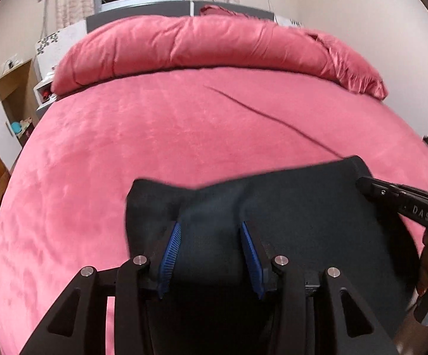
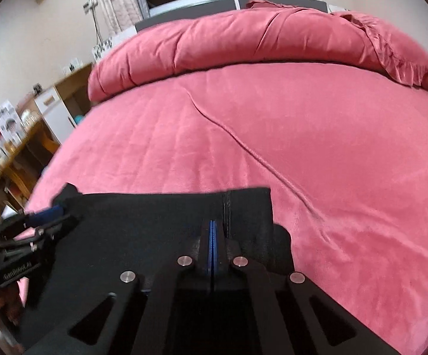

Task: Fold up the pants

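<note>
Bed point(image 1: 154, 136): It carried the work, its pink cover spread flat, so I had a broad, soft surface for laying the garment out.
Duvet point(image 1: 214, 44): It was rolled up at the far end by the headboard, well apart from the fold area.
Crease in cover point(image 2: 243, 145): A long ridge ran diagonally across the cover toward the garment; I judged that it could pucker the fabric.
Pants point(image 1: 302, 222): The dark pants lay at the near edge of the bed, directly under both tools, the far edge slightly raised and uneven.
Left gripper point(image 1: 211, 257): My jaws stood partly apart with dark fabric between the blue pads; whether the pads pressed on it, I could not tell.
Right gripper point(image 2: 213, 242): My jaws were clenched, pads together, over the seam near the far right corner; any cloth caught between them was hidden.
Purpose: One tool sat toward each side of the garment, which I judged suited lifting one edge evenly.
</note>
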Tool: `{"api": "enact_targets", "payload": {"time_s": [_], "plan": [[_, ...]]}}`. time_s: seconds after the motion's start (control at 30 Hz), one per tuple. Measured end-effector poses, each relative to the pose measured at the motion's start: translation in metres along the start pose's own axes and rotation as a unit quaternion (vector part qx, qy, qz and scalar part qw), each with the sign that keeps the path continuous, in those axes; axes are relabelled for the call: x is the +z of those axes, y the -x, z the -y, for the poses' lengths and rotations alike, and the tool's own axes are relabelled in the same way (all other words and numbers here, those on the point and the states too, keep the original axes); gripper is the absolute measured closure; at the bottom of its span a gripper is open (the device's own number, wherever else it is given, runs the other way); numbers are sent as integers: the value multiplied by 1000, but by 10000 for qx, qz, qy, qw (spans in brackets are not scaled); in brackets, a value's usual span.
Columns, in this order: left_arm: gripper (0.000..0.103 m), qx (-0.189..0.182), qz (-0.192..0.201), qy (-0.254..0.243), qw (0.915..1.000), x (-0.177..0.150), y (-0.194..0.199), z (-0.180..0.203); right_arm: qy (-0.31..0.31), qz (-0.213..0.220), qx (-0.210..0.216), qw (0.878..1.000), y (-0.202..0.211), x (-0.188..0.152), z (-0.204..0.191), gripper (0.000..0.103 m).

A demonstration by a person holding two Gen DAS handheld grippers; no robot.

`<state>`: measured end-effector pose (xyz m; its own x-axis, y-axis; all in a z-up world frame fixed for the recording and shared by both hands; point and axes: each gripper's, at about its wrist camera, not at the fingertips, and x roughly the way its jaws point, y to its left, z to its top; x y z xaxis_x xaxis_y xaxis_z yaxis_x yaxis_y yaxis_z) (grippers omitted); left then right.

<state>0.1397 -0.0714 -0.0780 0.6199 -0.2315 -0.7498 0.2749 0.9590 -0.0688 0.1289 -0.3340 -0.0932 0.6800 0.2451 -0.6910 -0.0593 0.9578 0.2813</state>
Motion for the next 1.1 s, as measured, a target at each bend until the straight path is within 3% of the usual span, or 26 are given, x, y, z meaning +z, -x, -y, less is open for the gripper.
{"api": "enact_targets", "payload": {"time_s": [0.07, 0.1, 0.13, 0.17, 0.3, 0.47, 0.6, 0.7, 0.77, 0.97, 1.1], "plan": [[60, -215, 98, 240, 9994, -16, 24, -6, -172, 123, 41, 9998, 22, -6, 3, 83], [60, -355, 118, 353, 9987, -23, 32, -9, -233, 208, 38, 9995, 34, -11, 4, 69], [60, -495, 131, 438, 9977, -30, 36, -10, -286, 276, 76, 9992, 47, -16, 5, 62], [60, -628, 127, 535, 9965, -41, 44, -13, -320, 304, 112, 9990, 60, -23, 7, 62], [60, -791, 157, 676, 9944, -80, 64, -14, -521, 40, 113, 9986, 87, -50, 16, 62], [59, -869, 224, 463, 9949, -99, 71, -6, -1126, -440, 477, 9915, 85, -84, 32, 62], [58, -801, 257, 306, 9960, -100, 72, 2, -950, -593, 148, 9936, 73, -89, 27, 64], [58, -754, 246, 208, 9966, -101, 74, 6, -712, -586, -58, 9957, 78, -82, 21, 90], [58, -755, 214, 196, 9967, -100, 75, 7, -627, -520, -187, 9965, 88, -76, 19, 100], [54, -476, -7, -526, 9975, -109, 64, 29, -596, -791, -519, 9937, 75, -85, 29, 99], [51, -333, 53, -809, 9962, -113, 68, 36, -669, -734, -574, 9934, 78, -88, 32, 96]]}}
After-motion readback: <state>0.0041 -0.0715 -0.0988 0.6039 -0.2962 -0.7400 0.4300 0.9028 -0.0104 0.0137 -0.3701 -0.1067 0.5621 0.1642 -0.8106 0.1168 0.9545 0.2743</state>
